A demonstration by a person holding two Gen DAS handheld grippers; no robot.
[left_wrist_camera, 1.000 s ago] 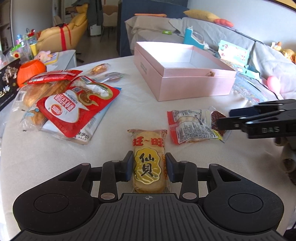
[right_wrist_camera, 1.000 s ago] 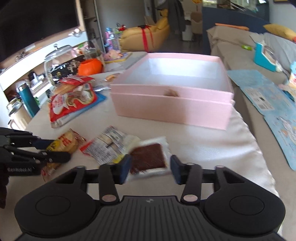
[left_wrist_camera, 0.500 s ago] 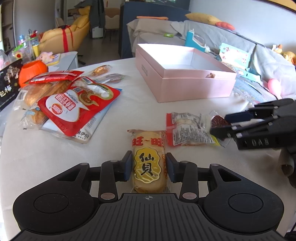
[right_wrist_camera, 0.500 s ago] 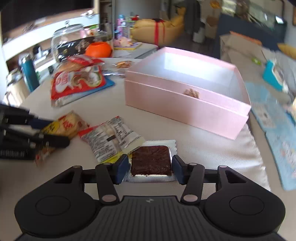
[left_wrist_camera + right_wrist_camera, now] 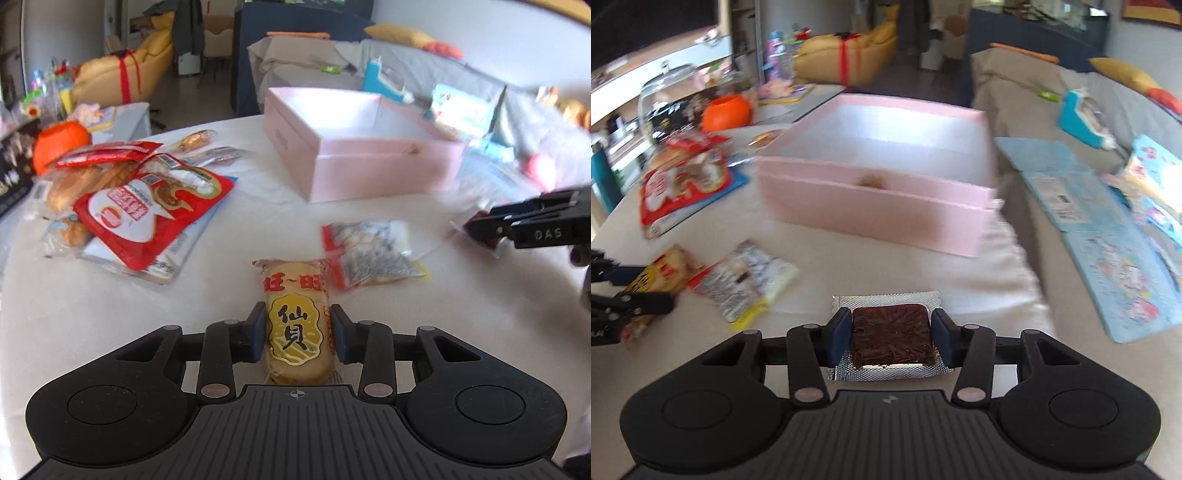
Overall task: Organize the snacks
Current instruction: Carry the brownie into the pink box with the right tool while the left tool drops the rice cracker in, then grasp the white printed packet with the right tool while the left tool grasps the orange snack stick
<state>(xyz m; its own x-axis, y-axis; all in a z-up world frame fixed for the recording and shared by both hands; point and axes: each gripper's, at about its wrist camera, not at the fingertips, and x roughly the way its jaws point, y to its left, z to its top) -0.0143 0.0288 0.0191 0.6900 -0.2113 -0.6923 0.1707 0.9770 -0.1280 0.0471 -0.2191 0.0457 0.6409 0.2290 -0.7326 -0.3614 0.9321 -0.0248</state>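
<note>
A yellow rice-cracker packet (image 5: pixel 295 325) lies on the white table, and my left gripper (image 5: pixel 297 332) is closing, its pads pressing the packet's sides. My right gripper (image 5: pixel 891 332) is also closing, and its pads grip a brown snack in a clear, silver-edged wrapper (image 5: pixel 891 338). In the left wrist view that right gripper (image 5: pixel 480 225) holds the snack just above the table at the right. The open pink box (image 5: pixel 871 218) stands beyond both grippers. A clear packet with a red edge (image 5: pixel 369 254) lies between the two grippers.
A pile of red and clear snack bags (image 5: pixel 147 206) lies at the left, with an orange bowl (image 5: pixel 61 142) behind it. The table's right edge meets a grey sofa holding blue booklets (image 5: pixel 1108 229).
My right gripper tightened on the brown snack and carried it off the clear packet, up and to the right. The left gripper and the rice cracker stayed put.
</note>
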